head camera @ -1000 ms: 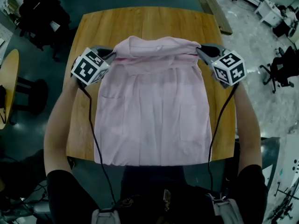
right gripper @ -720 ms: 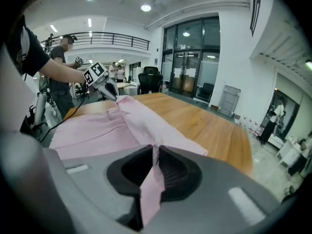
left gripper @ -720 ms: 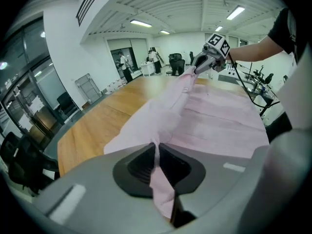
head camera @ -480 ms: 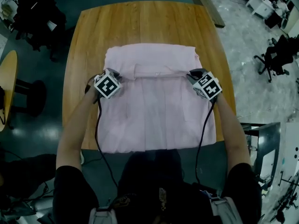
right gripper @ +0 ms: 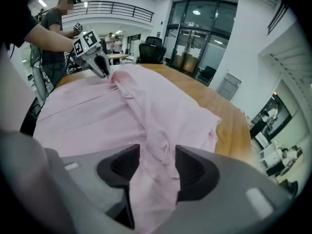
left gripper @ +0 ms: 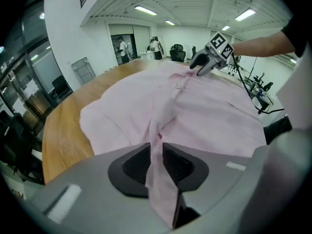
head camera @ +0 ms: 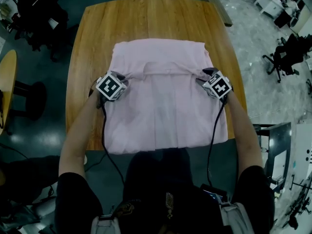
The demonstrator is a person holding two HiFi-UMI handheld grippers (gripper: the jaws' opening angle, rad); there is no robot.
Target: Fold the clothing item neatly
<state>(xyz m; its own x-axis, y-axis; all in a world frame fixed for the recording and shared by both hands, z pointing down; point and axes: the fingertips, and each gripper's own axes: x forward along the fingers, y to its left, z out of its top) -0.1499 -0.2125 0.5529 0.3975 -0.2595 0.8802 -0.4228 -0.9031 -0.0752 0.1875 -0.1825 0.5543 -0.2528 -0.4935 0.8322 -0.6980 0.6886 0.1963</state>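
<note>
Pink shirt [head camera: 165, 111] lies flat mid-table on wooden table [head camera: 146, 18]. Hem reaches table's near edge; top portion folded over toward near edge. Left gripper [left gripper: 156, 152] sits at fold's left end, low on cloth: jaws just been opening, narrowly parted, fabric fold running between pads. Right gripper [right gripper: 156, 172] sits at fold's right end: jaws just opened wide, bunched fabric loose in gap. Office chair [head camera: 286, 56] stands beyond table's right side.
</note>
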